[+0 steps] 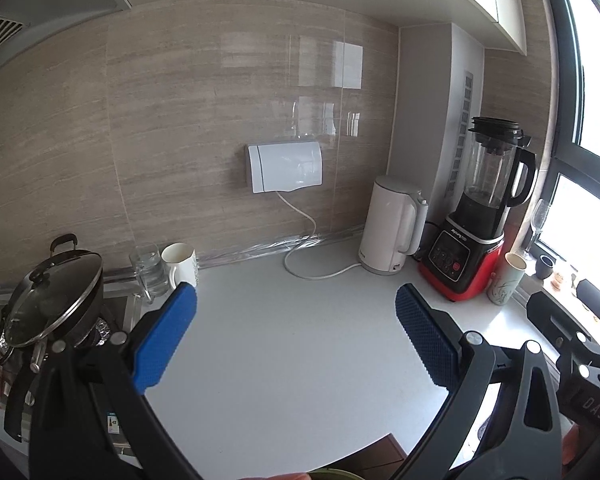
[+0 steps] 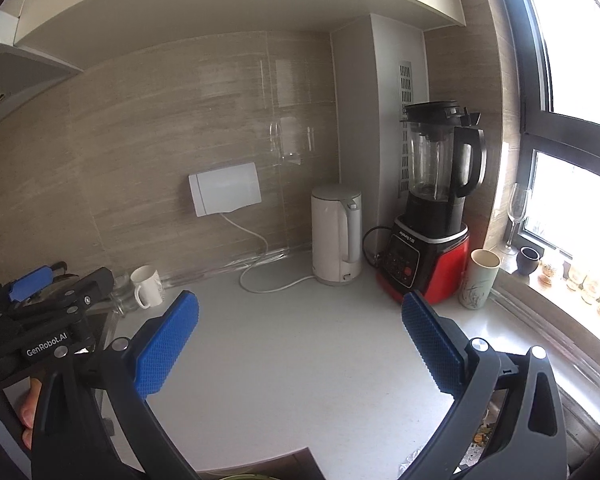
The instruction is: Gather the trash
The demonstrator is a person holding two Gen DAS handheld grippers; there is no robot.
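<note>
- Broadly, a white worktop runs back to a beige tiled wall and fills both wrist views; the stretch in front of each gripper is bare.
- No piece of trash can be told for certain — only small scraps at the lower right edge of the right wrist view, too blurred to name, so their long axis and heading cannot be read; they lie below and right of the right gripper, apart from its fingers.
- The left gripper hangs over the worktop, its blue pads spread wide with nothing between them.
- The right gripper is likewise wide apart and empty, aimed at the back corner.
- A lidded pan sits at the left, tilted.
- A red-based blender stands upright in the corner, just beside a white kettle on its left.
- A white wall box trails a cord down onto the worktop.
- A tall pale cup stands right of the blender — near the window sill.
- A white mug and a glass stand side by side near the pan.
</note>
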